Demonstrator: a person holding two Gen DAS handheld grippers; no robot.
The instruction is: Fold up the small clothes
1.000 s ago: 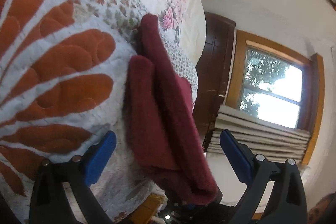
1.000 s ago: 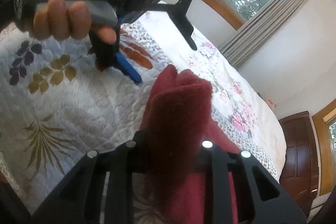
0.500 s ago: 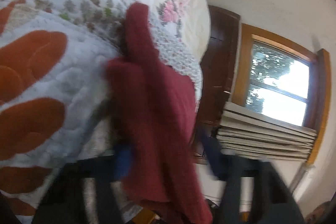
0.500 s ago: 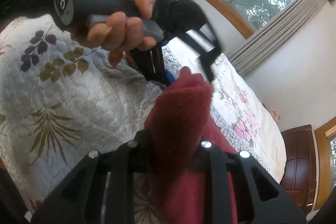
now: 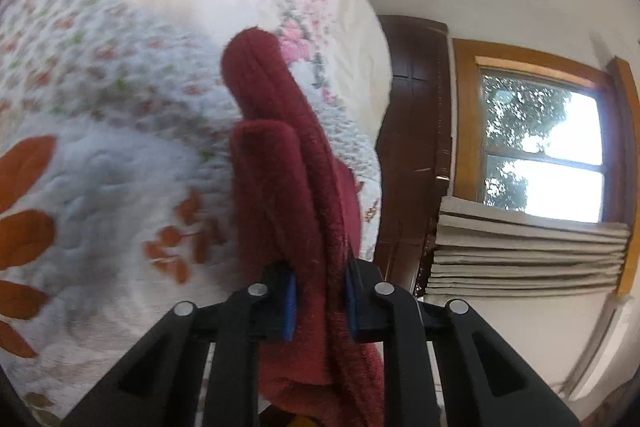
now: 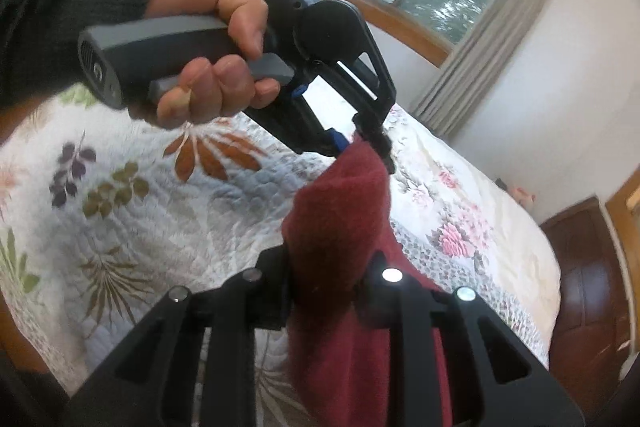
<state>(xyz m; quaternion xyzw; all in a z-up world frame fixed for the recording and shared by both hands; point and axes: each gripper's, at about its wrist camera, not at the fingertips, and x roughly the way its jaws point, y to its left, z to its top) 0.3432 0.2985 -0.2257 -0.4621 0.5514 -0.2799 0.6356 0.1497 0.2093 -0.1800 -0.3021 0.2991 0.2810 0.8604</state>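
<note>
I see my left hand-held gripper [image 5: 320, 301] clamped tight on the dark red fleecy folded cloth [image 5: 288, 195], blue pads pressed into both sides of the fabric. The cloth hangs lifted above the white quilted bedspread with orange leaf print [image 5: 88, 187]. Over in the right wrist view, a hand [image 6: 212, 67] in a dark knitted sleeve [image 6: 60, 23] grips the grey handle [image 6: 160, 47] of that left tool, pinching the cloth's far corner. My right hand-held gripper [image 6: 324, 291] is closed on the near end. Cloth stretched between both, above the bed.
</note>
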